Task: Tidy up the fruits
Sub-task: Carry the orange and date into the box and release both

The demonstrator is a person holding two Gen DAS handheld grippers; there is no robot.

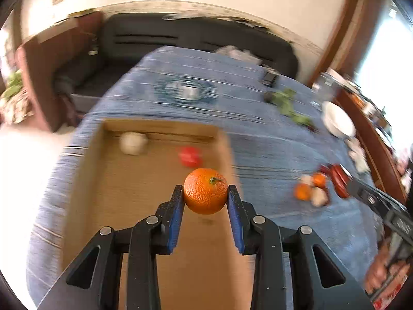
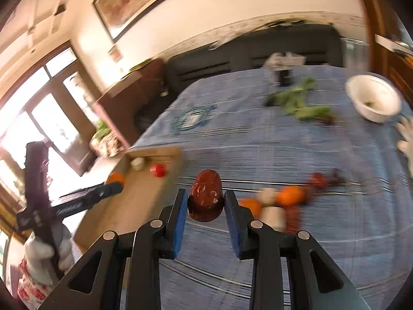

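Note:
My left gripper (image 1: 205, 191) is shut on an orange tangerine (image 1: 205, 190) and holds it above the open cardboard box (image 1: 134, 193). In the box lie a white garlic bulb (image 1: 133, 142) and a red fruit (image 1: 190, 156). My right gripper (image 2: 205, 200) is shut on a dark red jujube date (image 2: 206, 195), held above the blue tablecloth (image 2: 258, 139) just right of the box (image 2: 144, 180). A loose pile of tangerines (image 2: 290, 195), garlic and red dates lies on the cloth to the right; it also shows in the left wrist view (image 1: 313, 187).
A white bowl (image 2: 373, 98) stands at the far right of the table. Green leafy vegetables (image 2: 296, 100) lie beside it. A glass dish (image 1: 184, 90) sits at mid table. A dark sofa (image 1: 196, 38) stands behind the table.

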